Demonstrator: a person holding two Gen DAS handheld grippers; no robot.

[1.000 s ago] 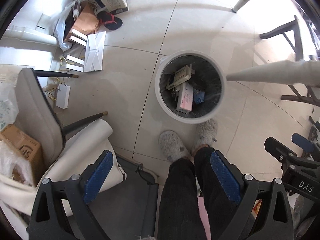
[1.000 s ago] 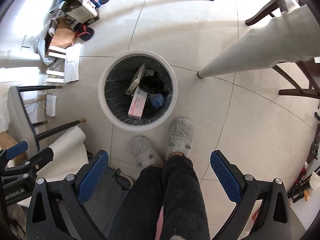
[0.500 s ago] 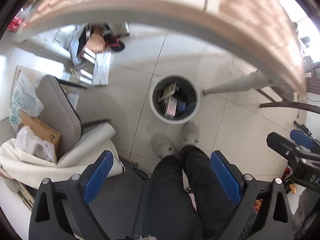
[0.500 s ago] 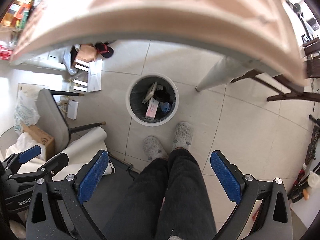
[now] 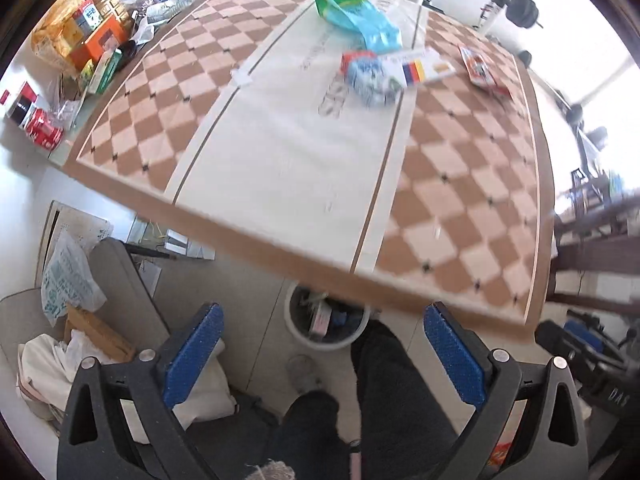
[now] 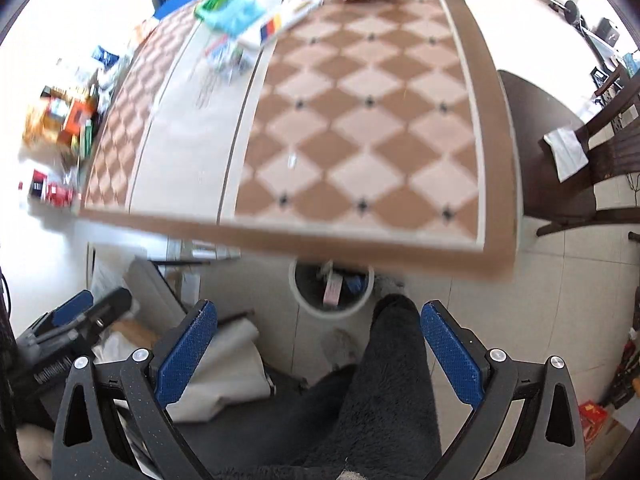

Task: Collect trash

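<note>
Trash lies at the far end of the table (image 5: 280, 152): a teal bag (image 5: 360, 20), a crumpled wrapper (image 5: 370, 76), a flat box (image 5: 420, 66) and a red packet (image 5: 482, 70). All of it looks light; the bag and wrapper soft and crinkly, best pinched at a loose edge, the box stiffer, best taken across its thin side. Both the left gripper (image 5: 320, 356) and the right gripper (image 6: 316, 348) gape wide, holding nothing. A second ago they looked straight down into the bin (image 5: 326, 320); now they have lifted above the tabletop, the bin half hidden under its edge.
</note>
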